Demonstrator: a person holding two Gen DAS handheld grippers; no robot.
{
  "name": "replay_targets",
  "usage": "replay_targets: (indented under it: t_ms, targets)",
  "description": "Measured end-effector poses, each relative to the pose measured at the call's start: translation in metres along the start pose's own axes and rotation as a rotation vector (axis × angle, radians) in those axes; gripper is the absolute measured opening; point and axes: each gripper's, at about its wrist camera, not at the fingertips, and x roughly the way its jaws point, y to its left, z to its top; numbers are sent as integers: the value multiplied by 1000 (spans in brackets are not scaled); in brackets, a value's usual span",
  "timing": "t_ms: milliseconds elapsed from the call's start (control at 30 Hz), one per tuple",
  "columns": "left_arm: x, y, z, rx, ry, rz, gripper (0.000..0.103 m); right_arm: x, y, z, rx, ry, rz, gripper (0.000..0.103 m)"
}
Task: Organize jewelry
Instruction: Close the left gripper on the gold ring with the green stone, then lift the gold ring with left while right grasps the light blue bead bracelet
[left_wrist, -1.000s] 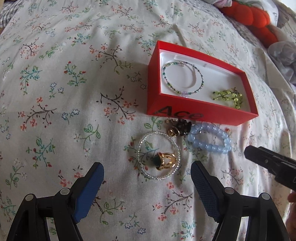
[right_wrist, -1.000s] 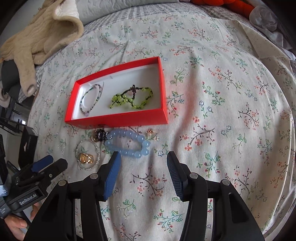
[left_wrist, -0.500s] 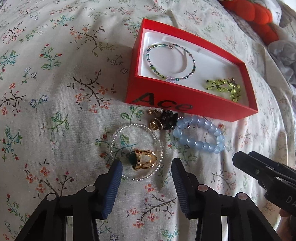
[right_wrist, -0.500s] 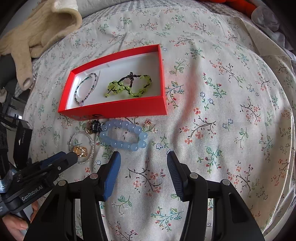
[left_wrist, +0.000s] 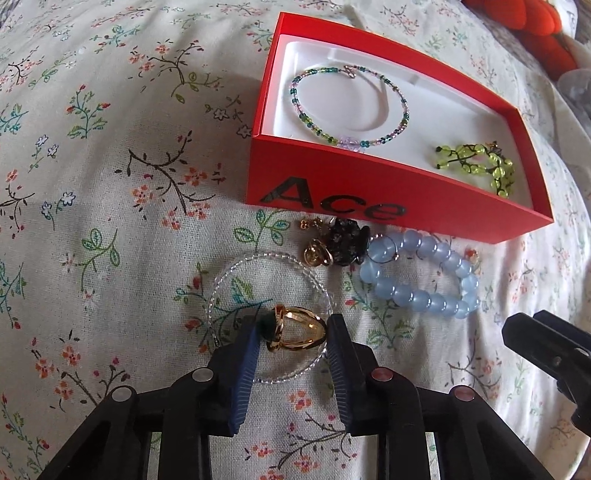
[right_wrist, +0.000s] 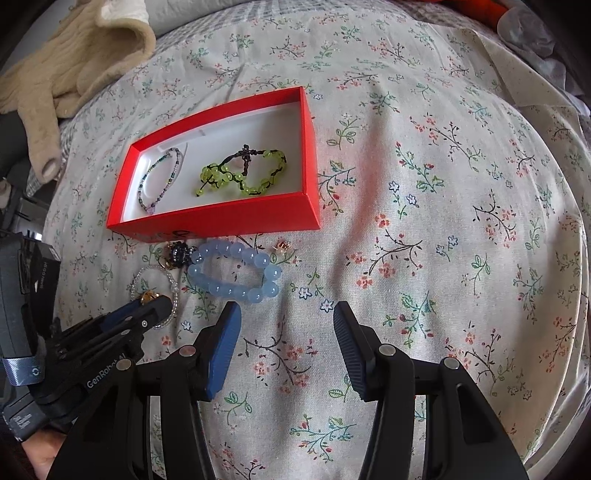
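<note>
Because the left hand-held gripper (left_wrist: 291, 334), closing, brackets the gold ring (left_wrist: 293, 332) inside the clear bead bracelet (left_wrist: 269, 317), lifting may snag it; the right hand-held gripper (right_wrist: 286, 328) is open.

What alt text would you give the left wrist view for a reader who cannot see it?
The left gripper, its jaws just closing, brackets a gold ring lying inside a clear bead bracelet on a floral bedsheet. Beyond lie a blue bead bracelet and a red box holding two bracelets.
</note>
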Motion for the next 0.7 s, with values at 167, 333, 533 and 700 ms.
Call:
replay_targets:
  t_ms: [167, 333, 533, 700]
  targets:
    - [3, -7, 1, 30, -13, 9, 31, 0, 0, -1, -3, 3, 2, 55]
    - [-7, -11, 0, 41, -36, -11, 31, 1, 0, 0, 6, 3, 2, 55]
    - [-23, -4, 0, 45, -69, -32, 31, 6, -1, 3, 21, 11, 3, 55]
    - [-28, 4, 0, 42, -77, -39, 31, 14, 2, 9, 32, 20, 4, 55]
